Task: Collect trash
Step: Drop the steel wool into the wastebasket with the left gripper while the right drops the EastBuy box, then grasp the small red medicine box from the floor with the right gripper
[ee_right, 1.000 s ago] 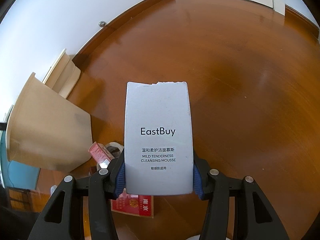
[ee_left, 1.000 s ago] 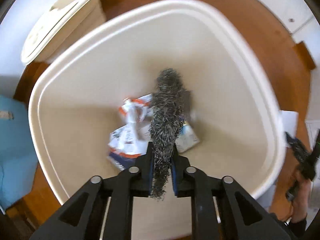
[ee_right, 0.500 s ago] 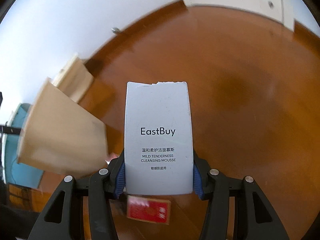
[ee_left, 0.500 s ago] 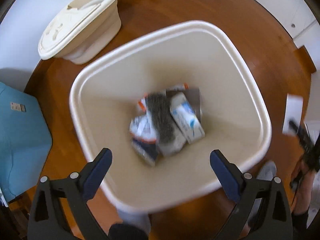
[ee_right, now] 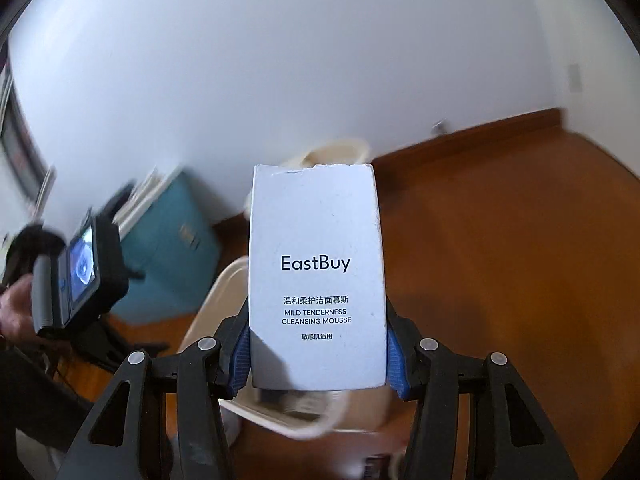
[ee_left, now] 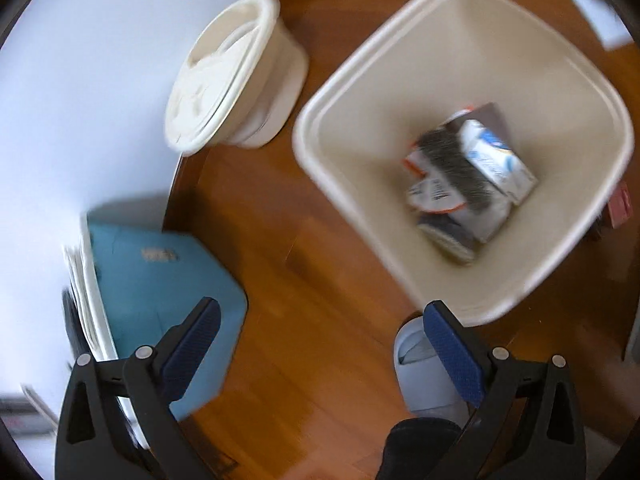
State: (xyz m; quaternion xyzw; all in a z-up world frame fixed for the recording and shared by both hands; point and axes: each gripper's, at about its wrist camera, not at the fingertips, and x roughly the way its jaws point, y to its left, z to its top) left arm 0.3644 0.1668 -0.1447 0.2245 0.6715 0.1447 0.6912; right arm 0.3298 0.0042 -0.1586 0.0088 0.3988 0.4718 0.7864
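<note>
Blue-padded left tool: jaws opening, spread wide, nothing between them, hanging over bare wooden floor. Just under its right finger, a pale slipper on the floor, with a dark trouser leg at the lower edge.

Cream trash bin: next out, upper right in the left wrist view, open-topped and standing on the floor. Contents at the bottom: a grey steel-wool scourer, a white-and-blue carton and crumpled white-and-orange wrappers, all touching in one heap. A red packet lies on the floor just beyond the bin's right rim.

Teal box: left of the bin, against the white wall. A cream bin lid leans on the wall farther back.

Right tool: pinching a white EastBuy cleansing mousse box by its two sides, upright, printed face toward the camera, its torn top edge uppermost. The bin's rim shows blurred beneath and behind the box. At the left of that view, a hand grips the left tool's handle, whose camera shows a small lit screen.
</note>
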